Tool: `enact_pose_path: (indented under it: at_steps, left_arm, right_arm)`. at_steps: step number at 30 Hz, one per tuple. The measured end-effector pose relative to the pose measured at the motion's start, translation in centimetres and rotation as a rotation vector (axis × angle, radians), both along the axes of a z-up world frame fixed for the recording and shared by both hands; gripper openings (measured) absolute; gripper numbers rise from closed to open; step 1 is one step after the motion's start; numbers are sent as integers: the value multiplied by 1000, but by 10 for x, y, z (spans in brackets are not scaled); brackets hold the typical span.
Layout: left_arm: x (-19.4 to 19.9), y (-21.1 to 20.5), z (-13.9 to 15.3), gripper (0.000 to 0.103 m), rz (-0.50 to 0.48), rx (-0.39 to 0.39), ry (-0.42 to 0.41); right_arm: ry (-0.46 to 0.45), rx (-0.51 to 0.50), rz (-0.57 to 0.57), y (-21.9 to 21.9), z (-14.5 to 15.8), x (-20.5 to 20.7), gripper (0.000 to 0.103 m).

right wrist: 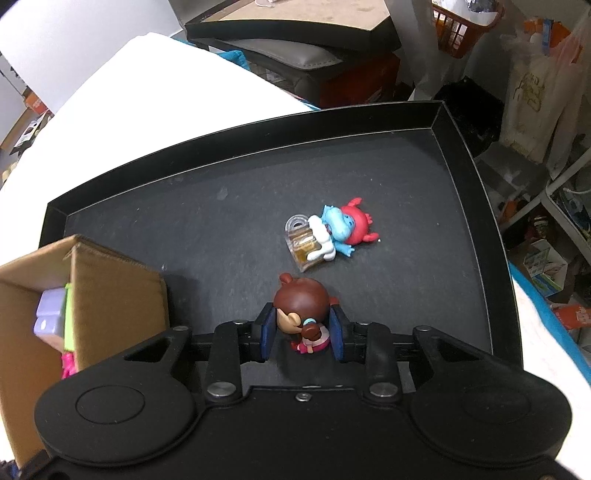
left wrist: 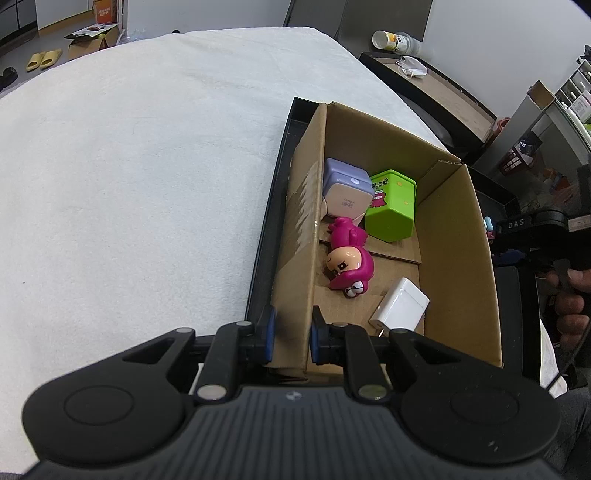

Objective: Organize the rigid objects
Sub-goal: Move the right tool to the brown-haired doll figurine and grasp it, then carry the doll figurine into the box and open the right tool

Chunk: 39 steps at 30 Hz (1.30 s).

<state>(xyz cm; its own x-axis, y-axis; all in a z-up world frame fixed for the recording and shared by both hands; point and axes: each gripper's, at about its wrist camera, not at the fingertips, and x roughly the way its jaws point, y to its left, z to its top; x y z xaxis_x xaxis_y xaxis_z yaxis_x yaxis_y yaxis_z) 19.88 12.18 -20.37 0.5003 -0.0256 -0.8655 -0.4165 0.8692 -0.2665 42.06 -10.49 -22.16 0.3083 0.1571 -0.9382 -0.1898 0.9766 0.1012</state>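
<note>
My left gripper [left wrist: 291,332] is shut on the near left wall of an open cardboard box [left wrist: 458,236] that stands in a black tray [left wrist: 269,221]. Inside the box lie a pink figurine [left wrist: 347,262], a lilac box [left wrist: 345,192], a green box [left wrist: 391,210] and a white charger [left wrist: 400,304]. My right gripper [right wrist: 303,332] is shut on a brown-haired doll figurine [right wrist: 301,310] just above the tray floor [right wrist: 221,229]. A blue and red figurine with a clear mug [right wrist: 328,236] lies on the tray beyond it. The cardboard box [right wrist: 110,284] shows at the left of the right wrist view.
The tray sits on a white cloth-covered table [left wrist: 147,166]. A dark low table [left wrist: 436,88] with a cup and a mask stands behind. Shelves, bags and a red basket [right wrist: 465,22] crowd the right side.
</note>
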Motion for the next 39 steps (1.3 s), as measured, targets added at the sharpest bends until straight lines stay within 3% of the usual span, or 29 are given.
enact_pose_path:
  at_steps: [19, 29, 39]
  left_arm:
    - [-4, 0, 1, 18, -23, -8, -13]
    - [-6, 3, 1, 19, -24, -22, -26]
    - [-8, 7, 0, 19, -20, -39, -32]
  right_arm:
    - [-87, 97, 56, 15, 72, -41, 30]
    - [-103, 111, 114, 40, 90, -55, 30]
    - [-63, 147, 143, 65, 90, -66, 30]
